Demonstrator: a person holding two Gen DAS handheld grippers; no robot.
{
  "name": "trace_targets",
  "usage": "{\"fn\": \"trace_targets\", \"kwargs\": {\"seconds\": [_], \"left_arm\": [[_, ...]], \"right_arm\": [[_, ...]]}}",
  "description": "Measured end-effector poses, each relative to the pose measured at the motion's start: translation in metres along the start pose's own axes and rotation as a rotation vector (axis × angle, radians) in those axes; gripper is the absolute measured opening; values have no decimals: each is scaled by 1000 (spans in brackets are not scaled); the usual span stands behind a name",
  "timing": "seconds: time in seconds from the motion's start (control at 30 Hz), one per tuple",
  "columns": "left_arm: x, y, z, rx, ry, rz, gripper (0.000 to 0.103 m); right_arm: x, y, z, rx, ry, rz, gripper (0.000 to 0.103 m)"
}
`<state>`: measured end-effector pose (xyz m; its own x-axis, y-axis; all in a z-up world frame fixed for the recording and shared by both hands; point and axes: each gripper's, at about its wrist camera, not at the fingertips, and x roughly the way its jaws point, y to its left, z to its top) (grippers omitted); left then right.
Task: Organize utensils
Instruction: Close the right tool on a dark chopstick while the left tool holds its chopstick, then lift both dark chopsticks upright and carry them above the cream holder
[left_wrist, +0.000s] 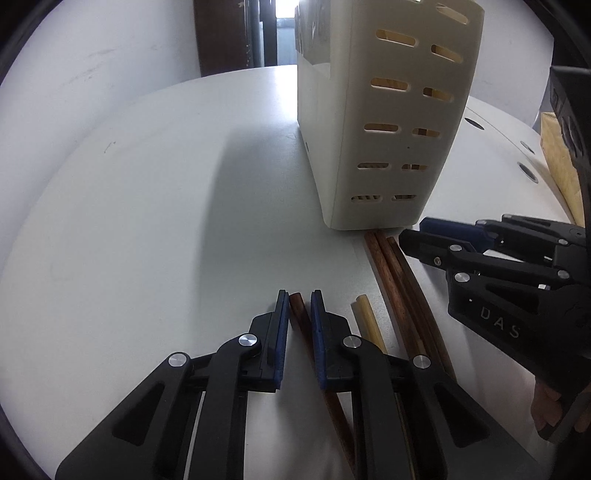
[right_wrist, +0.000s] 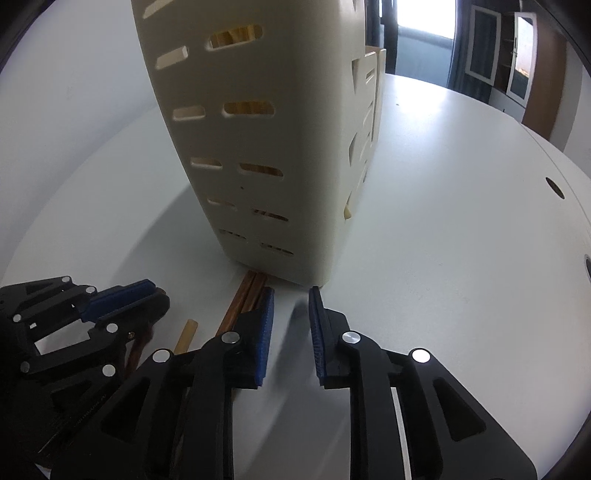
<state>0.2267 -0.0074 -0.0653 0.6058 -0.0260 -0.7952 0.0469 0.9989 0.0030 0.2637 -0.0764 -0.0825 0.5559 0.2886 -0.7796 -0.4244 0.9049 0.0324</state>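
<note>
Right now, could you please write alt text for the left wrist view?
The left tool is closed on a dark brown wooden chopstick lying on the white table. More chopsticks lie beside it, reaching a cream slotted plastic utensil holder; the right tool hovers nearby.

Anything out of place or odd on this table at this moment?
Yes: several chopsticks lie loose on the table instead of standing in the holder. Three dark chopsticks butt against its base, a pale chopstick lies beside them, and the left gripper pinches another.

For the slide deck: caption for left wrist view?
Left gripper shut on a dark chopstick beside the cream utensil holder.
</note>
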Motion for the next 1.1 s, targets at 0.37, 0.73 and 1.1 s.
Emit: {"fn": "trace_targets", "kwargs": {"seconds": [0.37, 0.73, 1.1], "left_arm": [[1, -9, 2, 12, -2, 6, 15], [2, -10, 3, 19, -3, 1, 18], [2, 3, 5, -22, 8, -48, 9]], "right_arm": [[-1, 10, 0, -45, -18, -35, 28], [0, 7, -3, -75, 9, -25, 41], [-3, 0, -1, -2, -33, 14, 8]]}}
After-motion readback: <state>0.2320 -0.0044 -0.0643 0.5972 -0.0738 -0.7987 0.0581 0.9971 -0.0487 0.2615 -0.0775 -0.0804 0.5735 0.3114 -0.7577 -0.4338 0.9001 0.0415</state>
